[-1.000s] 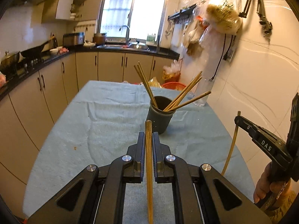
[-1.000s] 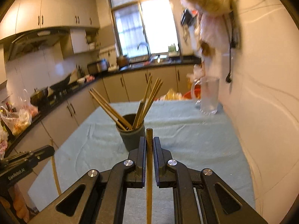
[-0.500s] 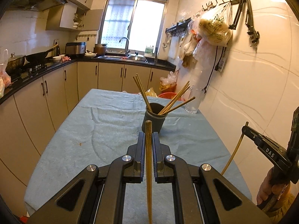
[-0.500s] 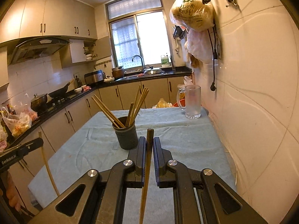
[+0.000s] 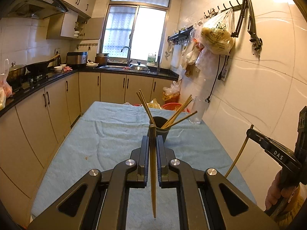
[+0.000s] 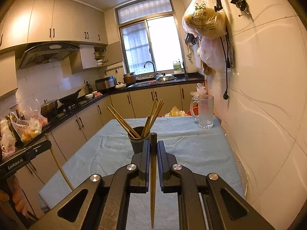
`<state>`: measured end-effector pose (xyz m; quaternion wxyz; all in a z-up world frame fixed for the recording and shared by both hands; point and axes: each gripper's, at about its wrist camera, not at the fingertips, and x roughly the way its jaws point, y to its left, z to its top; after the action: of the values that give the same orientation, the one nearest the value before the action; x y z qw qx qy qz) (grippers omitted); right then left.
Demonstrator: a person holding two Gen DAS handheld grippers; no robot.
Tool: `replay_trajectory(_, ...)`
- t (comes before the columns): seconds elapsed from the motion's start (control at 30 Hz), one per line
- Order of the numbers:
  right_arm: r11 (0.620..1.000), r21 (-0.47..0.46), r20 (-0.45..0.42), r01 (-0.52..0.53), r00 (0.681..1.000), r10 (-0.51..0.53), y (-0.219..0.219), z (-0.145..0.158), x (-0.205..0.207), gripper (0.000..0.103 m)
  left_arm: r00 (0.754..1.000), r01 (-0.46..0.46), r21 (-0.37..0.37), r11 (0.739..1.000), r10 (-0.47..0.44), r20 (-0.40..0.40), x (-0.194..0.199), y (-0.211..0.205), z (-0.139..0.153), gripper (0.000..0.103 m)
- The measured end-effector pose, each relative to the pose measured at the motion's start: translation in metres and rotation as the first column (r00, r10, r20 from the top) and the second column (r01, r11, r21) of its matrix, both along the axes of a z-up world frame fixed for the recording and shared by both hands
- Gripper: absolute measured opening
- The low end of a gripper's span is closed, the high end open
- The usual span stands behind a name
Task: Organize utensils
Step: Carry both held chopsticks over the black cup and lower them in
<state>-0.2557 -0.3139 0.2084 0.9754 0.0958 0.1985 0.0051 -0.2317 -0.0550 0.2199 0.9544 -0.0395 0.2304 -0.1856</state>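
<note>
Both hands have pulled back and up, and the dark cup (image 5: 160, 129) of chopsticks on the counter (image 5: 107, 134) looks farther off. Left hand-held gripper (image 5: 153, 140) and right hand-held gripper (image 6: 153, 145) each clamp one chopstick (image 5: 153, 172).

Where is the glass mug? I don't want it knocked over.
In the right wrist view the mug stands at the table's far right corner by the wall, beyond the chopstick cup.
</note>
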Motion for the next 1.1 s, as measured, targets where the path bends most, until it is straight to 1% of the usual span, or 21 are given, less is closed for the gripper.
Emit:
replay_trajectory(0.23,0.999,0.018,0.003,-0.028,1.000,0.028,0.003,0.012,0.025,0.008,1.000,0.007,0.028,1.000,-0.007,0.024,0.019,0.000,0.017,0.007)
replay_trajectory(0.47,0.996,0.068,0.042,-0.061,0.997,0.058,0.001,0.042,0.066,0.008,0.998,0.060,0.034,0.998,-0.061,0.027,0.053,-0.007,0.043,0.007)
replay_trajectory(0.73,0.992,0.110,0.095,-0.057,0.994,0.047,-0.002,0.074,0.120,0.008,0.992,0.077,0.057,0.995,-0.082,0.100,0.098,-0.034,0.079,0.007)
replay_trajectory(0.93,0.989,0.148,0.148,-0.028,0.989,0.006,-0.010,0.096,0.165,0.008,0.987,0.067,-0.001,0.998,-0.066,0.143,0.143,-0.051,0.101,0.007)
replay_trajectory(1.1,0.986,0.167,0.174,0.003,0.984,-0.033,-0.019,0.102,0.198,0.008,0.989,0.063,-0.046,0.997,-0.056,0.139,0.179,-0.063,0.104,0.007)
